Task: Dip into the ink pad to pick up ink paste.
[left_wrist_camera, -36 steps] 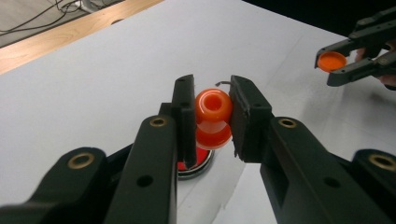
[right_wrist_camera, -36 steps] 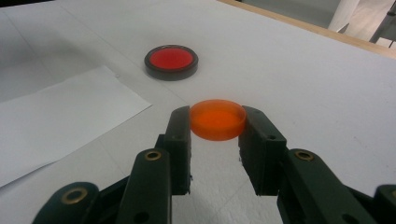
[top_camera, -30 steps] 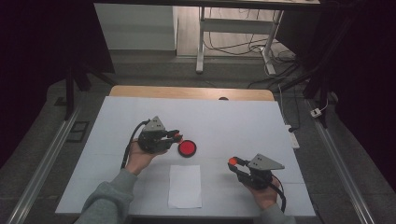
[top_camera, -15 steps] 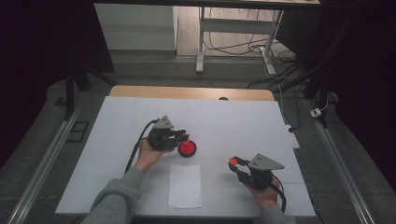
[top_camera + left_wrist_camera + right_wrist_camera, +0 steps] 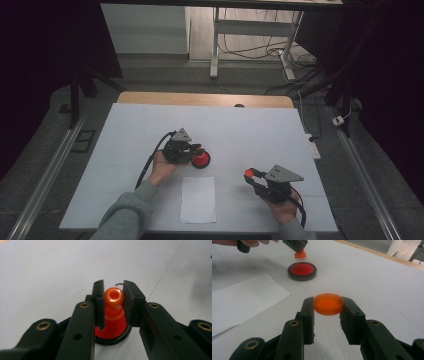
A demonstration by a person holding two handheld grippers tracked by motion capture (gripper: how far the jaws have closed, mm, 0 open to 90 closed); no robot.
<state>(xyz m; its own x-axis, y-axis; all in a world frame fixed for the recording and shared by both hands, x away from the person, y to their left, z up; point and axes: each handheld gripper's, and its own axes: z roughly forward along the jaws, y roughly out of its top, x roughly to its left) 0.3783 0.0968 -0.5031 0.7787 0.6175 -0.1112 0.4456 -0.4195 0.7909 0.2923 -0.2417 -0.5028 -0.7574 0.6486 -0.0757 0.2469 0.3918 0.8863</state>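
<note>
My left gripper (image 5: 113, 293) is shut on the knob of an orange stamp (image 5: 113, 297), which points down at a round red ink pad with a black rim (image 5: 112, 340). In the right gripper view the stamp (image 5: 300, 255) hangs just above the pad's (image 5: 302, 270) far edge. In the high view the left gripper (image 5: 196, 149) is over the pad (image 5: 201, 160) at mid table. My right gripper (image 5: 328, 306) is shut on a flat round orange lid (image 5: 328, 303), held low over the table at the front right (image 5: 250, 174).
A white sheet of paper (image 5: 198, 199) lies near the front edge between the two hands, and shows at the left in the right gripper view (image 5: 244, 298). The white tabletop (image 5: 250, 130) has a wooden strip (image 5: 200, 99) along its far edge.
The left hand has carried the stamp to the right and down, from beside the ink pad to just over it. The right hand with the lid has stayed put.
</note>
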